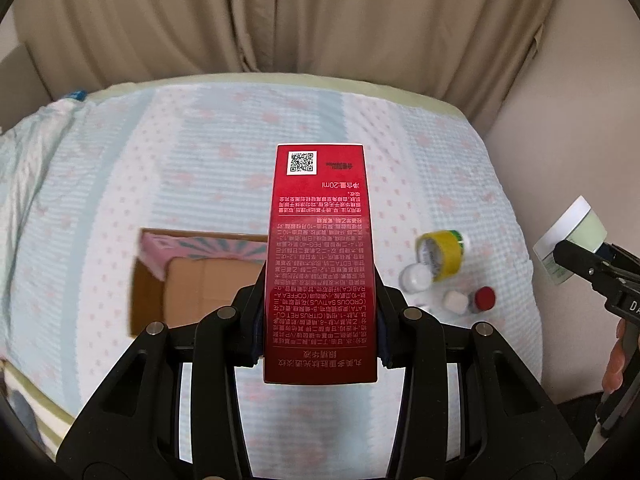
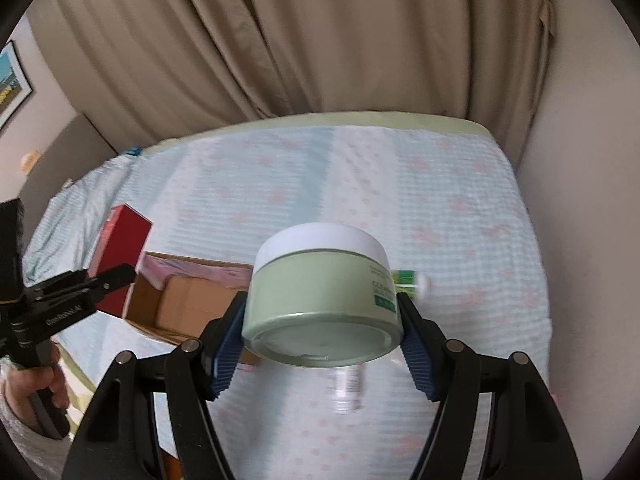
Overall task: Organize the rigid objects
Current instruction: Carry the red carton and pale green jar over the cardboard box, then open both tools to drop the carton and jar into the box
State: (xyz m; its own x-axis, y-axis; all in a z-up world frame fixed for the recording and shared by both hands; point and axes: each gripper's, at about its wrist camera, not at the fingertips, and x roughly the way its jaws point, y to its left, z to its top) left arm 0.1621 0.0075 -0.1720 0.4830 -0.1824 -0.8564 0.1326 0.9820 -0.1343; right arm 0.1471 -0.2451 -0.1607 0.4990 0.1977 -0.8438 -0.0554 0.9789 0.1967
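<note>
The left gripper [image 1: 320, 304] is squeezing a tall red box [image 1: 320, 264] between its black fingers. The box is shiny cardboard with tiny white writing and a little square code near the top. It is up in the air, above the bed.

The right gripper [image 2: 322, 320] is hugging a round green jar [image 2: 320, 300] with its bumpy blue pads [image 2: 226, 344]. The jar is smooth, fat and short, with a white lid on its far end (we see its flat bottom). It is up in the air too. A hand [image 2: 44, 384] holds the other gripper's handle at the left edge of that view.

Under both grippers is a bed with a soft, bumpy cover [image 1: 208, 168] in light blue and white stripes with small pink spots. An open brown cardboard box [image 1: 192, 288] sits on the cover, with something pink [image 1: 200, 250] along its far inside wall. To the right of it lie a yellow roll of tape [image 1: 440, 256], a white cap [image 1: 416, 278], a little bottle with a white top [image 1: 455, 302] and one with a red top [image 1: 483, 299], close together.

Behind the bed hang long tan curtains [image 2: 320, 40] with deep folds. A plain wall [image 2: 580, 160] is on the right, and a framed picture [image 2: 12, 80] hangs on the left.
</note>
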